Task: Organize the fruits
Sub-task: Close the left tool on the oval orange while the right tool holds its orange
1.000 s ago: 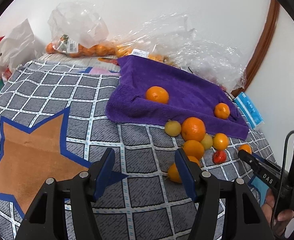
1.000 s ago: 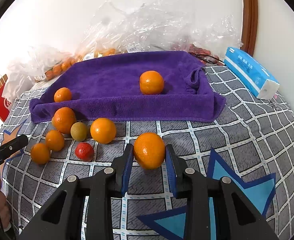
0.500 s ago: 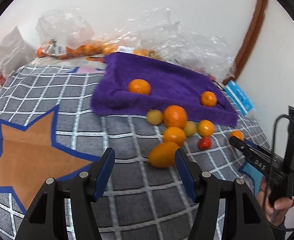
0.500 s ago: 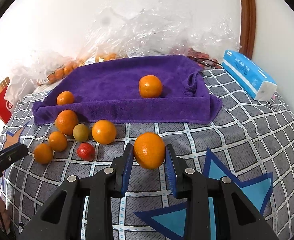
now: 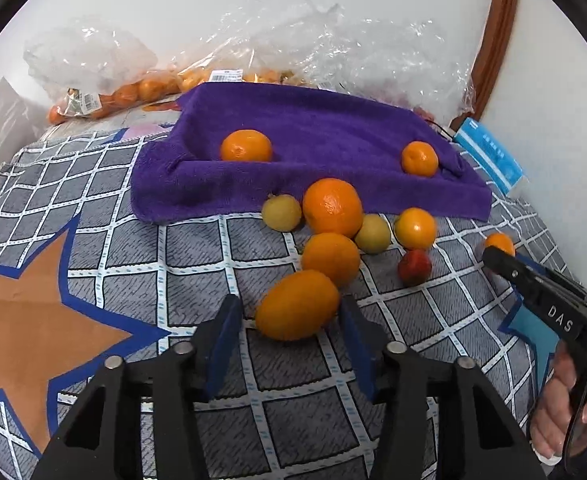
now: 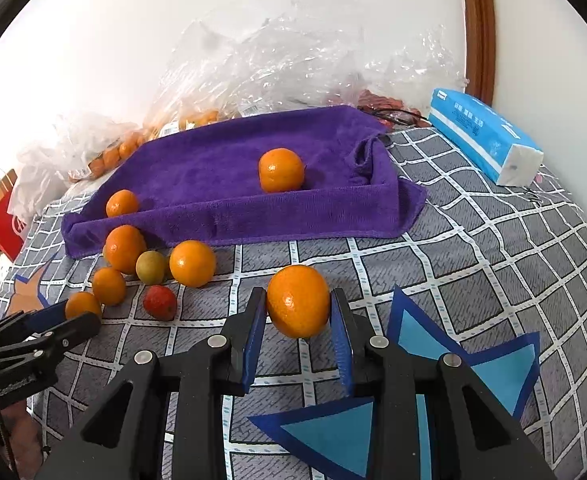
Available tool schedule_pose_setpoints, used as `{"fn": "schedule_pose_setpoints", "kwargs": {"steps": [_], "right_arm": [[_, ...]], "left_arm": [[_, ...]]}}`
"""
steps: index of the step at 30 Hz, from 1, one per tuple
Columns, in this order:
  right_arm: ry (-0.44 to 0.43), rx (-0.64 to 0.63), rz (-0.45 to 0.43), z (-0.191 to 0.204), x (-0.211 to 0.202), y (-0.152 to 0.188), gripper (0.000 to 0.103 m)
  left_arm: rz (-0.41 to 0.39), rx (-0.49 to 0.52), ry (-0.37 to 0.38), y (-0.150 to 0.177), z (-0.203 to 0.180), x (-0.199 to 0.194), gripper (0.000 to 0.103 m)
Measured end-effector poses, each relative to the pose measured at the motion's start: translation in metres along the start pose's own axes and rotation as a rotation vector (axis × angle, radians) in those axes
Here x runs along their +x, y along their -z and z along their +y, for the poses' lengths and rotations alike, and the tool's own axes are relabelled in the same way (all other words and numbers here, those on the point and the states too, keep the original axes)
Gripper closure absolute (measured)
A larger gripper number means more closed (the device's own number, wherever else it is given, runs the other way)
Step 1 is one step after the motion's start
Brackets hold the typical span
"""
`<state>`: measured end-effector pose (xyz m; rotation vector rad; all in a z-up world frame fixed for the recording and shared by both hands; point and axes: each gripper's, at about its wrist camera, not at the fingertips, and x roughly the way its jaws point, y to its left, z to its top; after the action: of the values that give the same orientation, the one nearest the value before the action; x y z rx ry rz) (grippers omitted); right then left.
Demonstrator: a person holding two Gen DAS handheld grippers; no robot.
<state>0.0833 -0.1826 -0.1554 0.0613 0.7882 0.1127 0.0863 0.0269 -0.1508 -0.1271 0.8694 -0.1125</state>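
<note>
Left gripper point(image 5: 289, 322): jaws just been closing, an oval orange point(image 5: 296, 306) between the blue pads; right pad looks to touch it, left pad shows a gap, so not clamped as far as this view tells.
Right gripper point(image 6: 298, 308): clamped on a round orange point(image 6: 298, 301), pads pressing both sides, fruit over the quilt.
Towel point(image 6: 213, 168): purple, front edge folded up like a low wall; two oranges on it, one near the middle point(image 6: 281, 170), a smaller one at the left end point(image 6: 121, 203).
Loose fruit: cluster on the quilt just in front of the towel, a big orange point(image 5: 332, 207), two greenish-yellow fruits point(image 5: 281, 213), more oranges and a small red fruit point(image 5: 414, 267).
Quilt point(image 5: 93, 208): grey check with star patches.
Behind: clear bags point(image 5: 93, 60) holding oranges against the wall; blue tissue pack point(image 6: 485, 136) at the right.
</note>
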Motion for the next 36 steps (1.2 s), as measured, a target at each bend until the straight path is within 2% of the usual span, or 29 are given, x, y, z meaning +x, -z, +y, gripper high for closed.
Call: {"fn": "schedule_pose_setpoints", "kwargs": {"steps": [9, 13, 15, 18, 23, 25, 26, 29, 32, 35, 36], "right_arm": [[0.010, -0.023, 0.017, 0.005, 0.004, 0.000, 0.071], [0.020, -0.011, 0.007, 0.003, 0.002, 0.000, 0.071], [0.036, 0.004, -0.002, 0.000, 0.000, 0.000, 0.071], [0.036, 0.015, -0.006, -0.002, -0.001, 0.000, 0.071], [0.050, 0.000, 0.005, 0.003, 0.000, 0.001, 0.071], [0.050, -0.004, 0.011, 0.004, 0.001, 0.000, 0.071], [0.049, -0.006, 0.015, 0.004, 0.001, 0.000, 0.071], [0.050, -0.010, 0.022, 0.005, 0.002, 0.001, 0.071], [0.047, -0.006, 0.018, 0.005, 0.002, 0.001, 0.071], [0.043, 0.006, 0.018, 0.003, 0.002, 0.001, 0.071], [0.042, 0.011, 0.016, 0.002, 0.001, 0.001, 0.071]], "left_arm": [[-0.052, -0.094, 0.079, 0.002, 0.017, -0.009, 0.063], [-0.080, -0.087, 0.079, 0.003, 0.014, -0.014, 0.064], [-0.106, -0.089, 0.087, 0.003, 0.014, -0.018, 0.073], [-0.134, -0.095, 0.100, 0.003, 0.015, -0.023, 0.075], [-0.117, -0.104, 0.095, 0.002, 0.017, -0.020, 0.075], [-0.102, -0.114, 0.100, 0.001, 0.019, -0.017, 0.072], [-0.098, -0.113, 0.095, 0.002, 0.018, -0.016, 0.069], [-0.049, -0.102, 0.109, 0.000, 0.016, -0.007, 0.050], [-0.025, -0.089, 0.092, -0.002, 0.013, -0.001, 0.051], [-0.030, -0.114, 0.099, -0.001, 0.018, -0.002, 0.063], [-0.033, -0.122, 0.110, 0.000, 0.020, -0.002, 0.063]]}}
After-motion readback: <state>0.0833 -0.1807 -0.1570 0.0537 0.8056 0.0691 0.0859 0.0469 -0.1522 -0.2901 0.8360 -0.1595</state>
